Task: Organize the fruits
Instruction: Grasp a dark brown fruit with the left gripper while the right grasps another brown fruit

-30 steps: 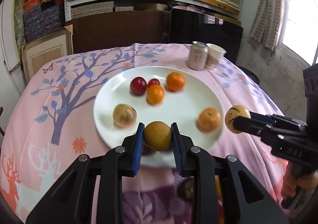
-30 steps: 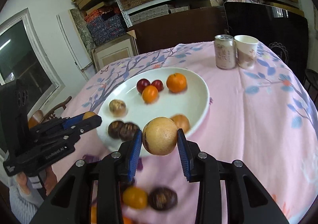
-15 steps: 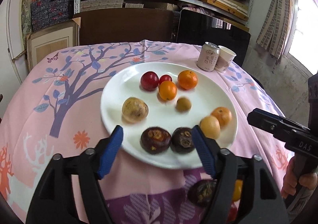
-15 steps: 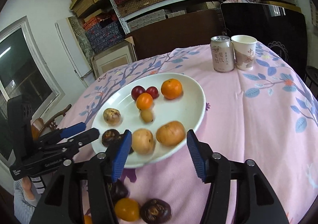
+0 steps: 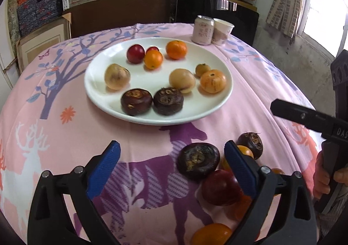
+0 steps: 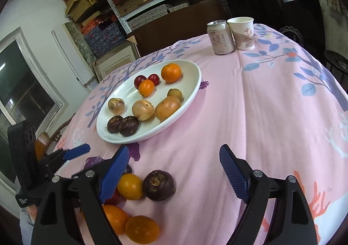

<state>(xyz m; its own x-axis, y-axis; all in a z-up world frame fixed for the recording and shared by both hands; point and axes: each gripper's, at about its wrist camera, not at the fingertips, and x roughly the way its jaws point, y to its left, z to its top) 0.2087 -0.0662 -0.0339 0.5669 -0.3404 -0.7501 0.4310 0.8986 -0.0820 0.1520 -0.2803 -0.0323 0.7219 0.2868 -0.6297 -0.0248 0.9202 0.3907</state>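
Both tongs, left gripper (image 5: 171, 171) and right gripper (image 6: 174, 169), have black arms, ridged blue pads (image 5: 104, 169), silver screws (image 5: 265, 169); white lettering marks the side.

1. The left gripper (image 5: 171, 165) has just been opening – its jaws stand wide, nothing held.
2. A dark fruit (image 5: 198, 160) lies on the cloth (image 5: 65, 136) between them.
3. The plate (image 5: 95, 84) holds ten fruits.
4. A can (image 5: 203, 30) and a cup (image 5: 222, 31) stand behind it – side by side.

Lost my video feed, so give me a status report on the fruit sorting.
Both hand-held grippers, left and right, just opened, empty. Nine fruits on plate. Loose fruit on cloth near edge. Nothing blocking.
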